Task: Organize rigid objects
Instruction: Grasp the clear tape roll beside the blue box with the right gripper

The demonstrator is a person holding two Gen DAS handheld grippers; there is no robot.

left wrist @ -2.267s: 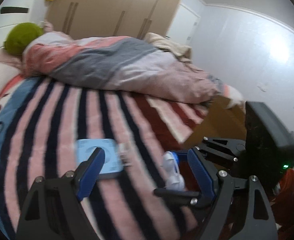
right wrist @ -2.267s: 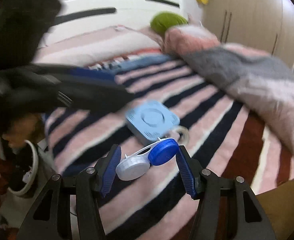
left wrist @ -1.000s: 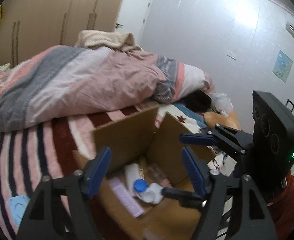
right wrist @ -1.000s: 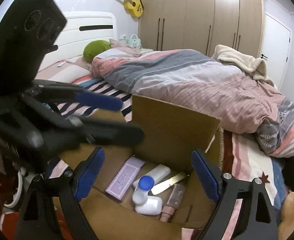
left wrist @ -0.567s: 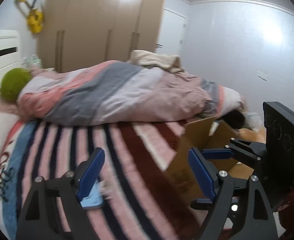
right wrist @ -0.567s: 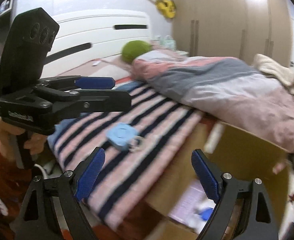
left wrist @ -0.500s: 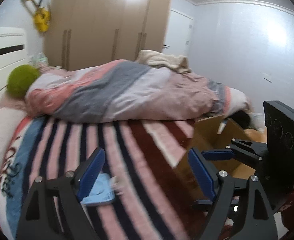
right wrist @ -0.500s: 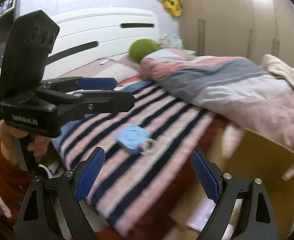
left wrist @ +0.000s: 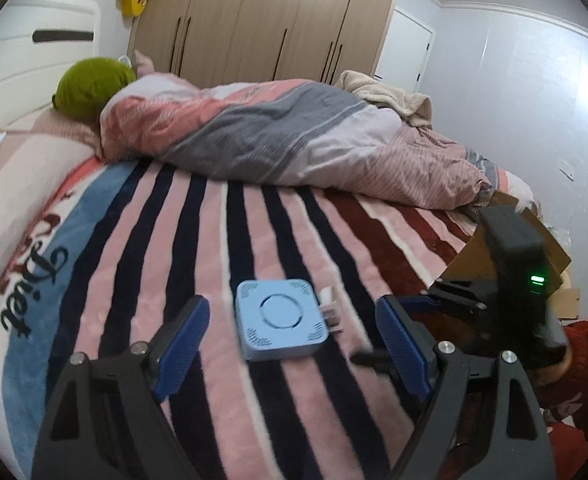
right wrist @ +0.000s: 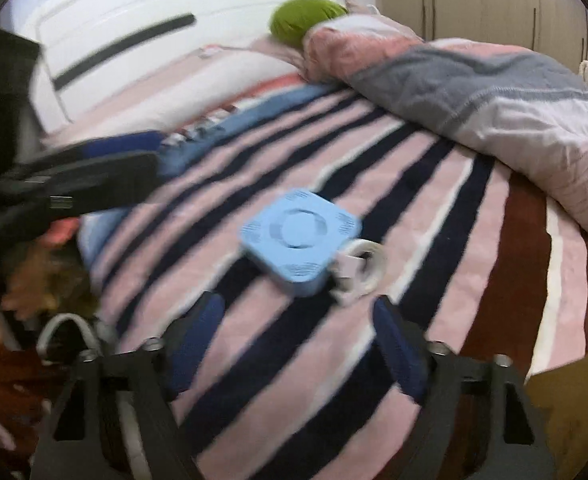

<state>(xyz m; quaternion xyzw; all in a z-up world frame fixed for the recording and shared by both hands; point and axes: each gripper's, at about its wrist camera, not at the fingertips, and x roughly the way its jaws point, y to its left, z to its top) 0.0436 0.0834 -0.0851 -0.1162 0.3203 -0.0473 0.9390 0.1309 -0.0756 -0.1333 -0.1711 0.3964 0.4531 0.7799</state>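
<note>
A light blue square box [left wrist: 280, 326] with a round mark on its lid lies on the striped blanket [left wrist: 142, 240]. A small white coiled cable [left wrist: 330, 312] rests against its right side. My left gripper [left wrist: 292, 346] is open and empty, its jaws on either side of the box, just above it. In the right wrist view the box [right wrist: 302, 240] and the cable [right wrist: 358, 268] lie ahead of my right gripper [right wrist: 298, 340], which is open and empty. The left gripper [right wrist: 94, 180] shows there at the left, blurred.
A cardboard box [left wrist: 510, 240] stands at the bed's right edge, behind the right gripper's body [left wrist: 522, 280]; its corner also shows in the right wrist view [right wrist: 570, 416]. A rumpled pink and grey duvet [left wrist: 294, 136] and a green pillow [left wrist: 90, 88] lie farther back. Wardrobes line the far wall.
Both grippers have swung from the cardboard box back over the bed and come down close to the blue box. Both stay open and empty.
</note>
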